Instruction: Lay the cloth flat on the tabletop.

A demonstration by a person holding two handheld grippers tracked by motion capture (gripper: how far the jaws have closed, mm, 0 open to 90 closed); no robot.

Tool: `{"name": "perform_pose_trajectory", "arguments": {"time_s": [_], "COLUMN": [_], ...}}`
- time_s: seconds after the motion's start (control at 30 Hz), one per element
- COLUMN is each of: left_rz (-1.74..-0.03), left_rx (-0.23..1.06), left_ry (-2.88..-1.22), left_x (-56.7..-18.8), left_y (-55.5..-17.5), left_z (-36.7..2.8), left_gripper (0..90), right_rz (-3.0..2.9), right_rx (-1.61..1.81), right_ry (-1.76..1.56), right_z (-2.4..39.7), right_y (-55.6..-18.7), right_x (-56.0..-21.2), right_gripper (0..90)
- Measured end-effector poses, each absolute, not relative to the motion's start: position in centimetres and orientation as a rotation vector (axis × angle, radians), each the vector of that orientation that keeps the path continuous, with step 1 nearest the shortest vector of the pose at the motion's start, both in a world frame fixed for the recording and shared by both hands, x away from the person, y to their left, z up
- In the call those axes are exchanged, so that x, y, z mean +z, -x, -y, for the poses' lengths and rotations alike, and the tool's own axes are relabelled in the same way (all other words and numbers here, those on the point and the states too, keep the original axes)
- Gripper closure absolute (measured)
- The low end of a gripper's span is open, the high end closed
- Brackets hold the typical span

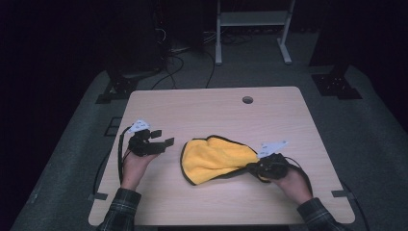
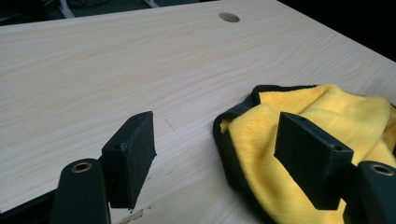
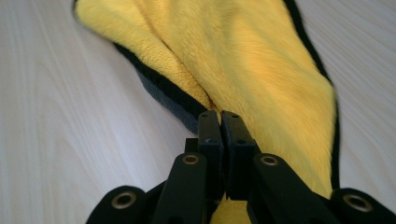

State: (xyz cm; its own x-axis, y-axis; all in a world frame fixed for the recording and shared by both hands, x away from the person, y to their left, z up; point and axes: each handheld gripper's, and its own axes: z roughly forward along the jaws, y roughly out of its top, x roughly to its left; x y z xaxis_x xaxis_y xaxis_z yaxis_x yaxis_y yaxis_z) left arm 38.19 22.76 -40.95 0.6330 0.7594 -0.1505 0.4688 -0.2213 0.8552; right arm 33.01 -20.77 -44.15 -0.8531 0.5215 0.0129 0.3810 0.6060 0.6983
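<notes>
Right gripper view has the right gripper (image 3: 220, 122) clenched on the yellow microfibre cloth's (image 3: 243, 60) edge, ready to drag it; left gripper (image 2: 219, 149) hangs released beside it, ready to assist.

Yellow cloth (image 1: 214, 158) with black edging; pale wood-grain table (image 1: 211, 110); plaid sleeves (image 1: 120, 207).

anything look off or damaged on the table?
Nothing damaged or spilled. The yellow cloth lies crumpled, not flat, one edge pinched in the shut right gripper. The left gripper stands open beside it.
</notes>
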Motion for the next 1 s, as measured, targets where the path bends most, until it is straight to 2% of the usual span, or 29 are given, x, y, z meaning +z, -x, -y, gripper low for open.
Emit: {"name": "perform_pose_trajectory", "arguments": {"time_s": [0.03, 0.23, 0.5, 0.57, 0.6, 0.63, 0.67, 0.73, 0.8, 0.83, 1.0], "left_rz": [-0.978, -0.957, -0.914, -0.903, -0.892, -0.883, -0.877, -0.860, -0.846, -0.838, -0.835], "left_rx": [0.368, 0.350, 0.314, 0.312, 0.312, 0.316, 0.320, 0.318, 0.333, 0.336, 0.342], "left_ry": [-1.870, -1.916, -1.993, -2.007, -2.022, -2.036, -2.048, -2.076, -2.116, -2.135, -2.157], "left_x": [-41.0, -41.6, -42.8, -42.9, -43.1, -43.3, -43.5, -43.9, -44.3, -44.6, -45.0], "left_y": [-38.2, -38.3, -38.5, -38.4, -38.4, -38.4, -38.5, -38.6, -38.8, -39.1, -39.4], "left_z": [-22.6, -21.4, -19.2, -18.7, -18.2, -17.7, -17.2, -16.3, -15.5, -14.7, -13.9], "left_gripper": [28.0, 27.9, 28.3, 29.2, 30.8, 33.5, 33.5, 39.3, 45.3, 45.4, 46.6], "right_rz": [-2.622, -2.512, -2.410, -2.405, -2.397, -2.382, -2.382, -2.374, -2.384, -2.417, -2.521], "right_rx": [1.060, 0.989, 0.869, 0.874, 0.890, 0.930, 0.930, 1.010, 1.052, 1.108, 1.169], "right_ry": [-0.802, -0.981, -1.122, -1.127, -1.123, -1.118, -1.118, -1.101, -1.065, -1.016, -0.878], "right_z": [22.6, 27.6, 30.5, 30.5, 30.4, 30.1, 30.1, 29.6, 28.9, 27.6, 23.8], "right_y": [-33.2, -34.4, -35.8, -35.8, -35.8, -35.5, -35.5, -35.0, -34.5, -34.0, -32.9], "right_x": [-44.3, -44.3, -44.8, -44.8, -44.7, -44.2, -44.2, -43.5, -43.2, -43.2, -43.5], "right_gripper": [86.4, 86.5, 86.1, 84.6, 80.8, 73.0, 73.0, 67.8, 66.5, 61.7, 55.1]}}
